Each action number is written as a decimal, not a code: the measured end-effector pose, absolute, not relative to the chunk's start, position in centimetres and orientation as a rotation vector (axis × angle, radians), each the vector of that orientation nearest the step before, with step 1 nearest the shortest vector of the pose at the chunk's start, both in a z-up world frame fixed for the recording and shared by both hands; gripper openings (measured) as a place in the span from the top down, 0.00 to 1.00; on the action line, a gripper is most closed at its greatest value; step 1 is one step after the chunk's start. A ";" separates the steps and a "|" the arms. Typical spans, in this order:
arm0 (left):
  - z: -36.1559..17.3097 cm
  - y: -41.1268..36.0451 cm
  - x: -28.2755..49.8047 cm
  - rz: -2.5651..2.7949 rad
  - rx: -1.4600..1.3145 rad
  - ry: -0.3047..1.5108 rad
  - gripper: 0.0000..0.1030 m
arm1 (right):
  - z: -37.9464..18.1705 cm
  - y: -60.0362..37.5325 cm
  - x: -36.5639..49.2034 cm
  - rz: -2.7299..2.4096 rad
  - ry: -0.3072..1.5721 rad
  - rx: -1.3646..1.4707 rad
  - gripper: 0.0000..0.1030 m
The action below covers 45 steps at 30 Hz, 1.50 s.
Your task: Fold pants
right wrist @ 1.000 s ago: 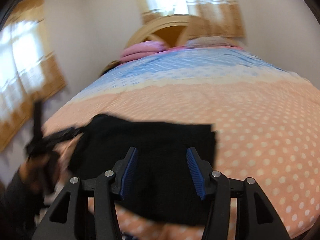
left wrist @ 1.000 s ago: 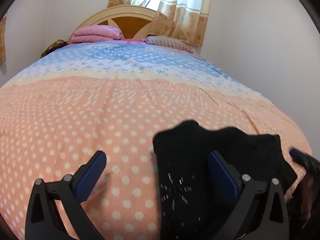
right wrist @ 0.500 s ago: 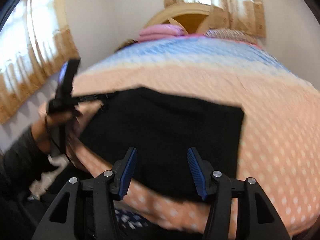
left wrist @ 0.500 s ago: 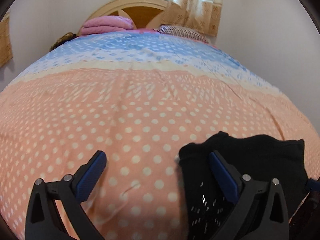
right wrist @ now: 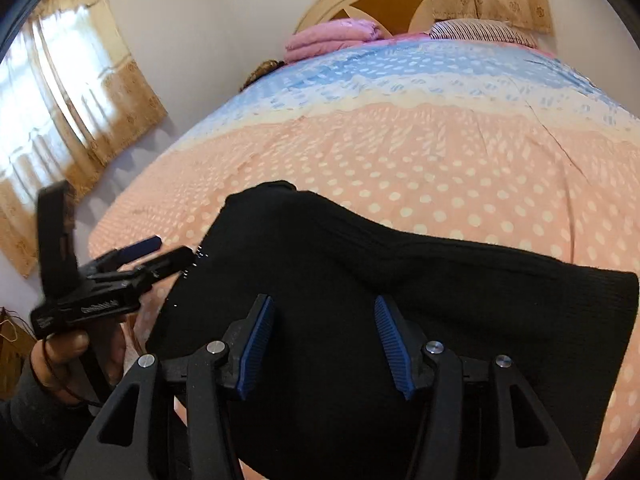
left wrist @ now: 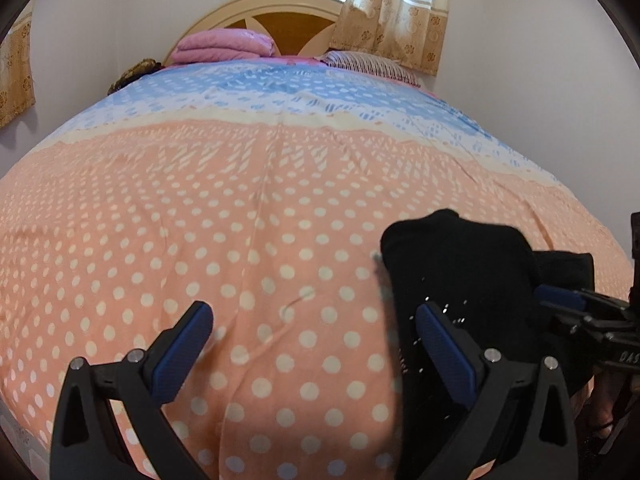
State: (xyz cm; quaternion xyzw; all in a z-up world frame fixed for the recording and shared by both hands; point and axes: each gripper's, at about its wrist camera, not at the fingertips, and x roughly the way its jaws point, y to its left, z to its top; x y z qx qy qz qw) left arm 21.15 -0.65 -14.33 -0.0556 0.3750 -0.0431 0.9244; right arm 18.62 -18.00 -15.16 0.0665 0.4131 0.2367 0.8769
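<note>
Both claws stand apart, gripping nothing: left claw [left wrist: 316, 342] beside, right claw [right wrist: 324, 346] above the black knitted pants [right wrist: 360, 280] lying on the peach polka-dot bed cover [right wrist: 460, 160].

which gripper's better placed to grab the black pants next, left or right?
Right, probably. The right gripper sits over the middle of the black pants, jaws open with fabric between them. The left gripper frames mostly bedspread; only its right finger overlaps the pants' edge.
</note>
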 end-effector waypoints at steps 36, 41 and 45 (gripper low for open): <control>-14.4 -3.4 21.1 -0.300 -0.169 0.754 0.00 | -14.9 -32.6 13.7 0.250 0.817 0.373 0.41; -15.1 -3.4 22.5 -0.348 -0.232 0.783 0.00 | -15.9 -33.1 15.1 0.276 0.822 0.432 0.41; -15.1 -3.6 23.2 -0.391 -0.249 0.789 0.04 | -16.5 -32.7 16.4 0.320 0.832 0.483 0.41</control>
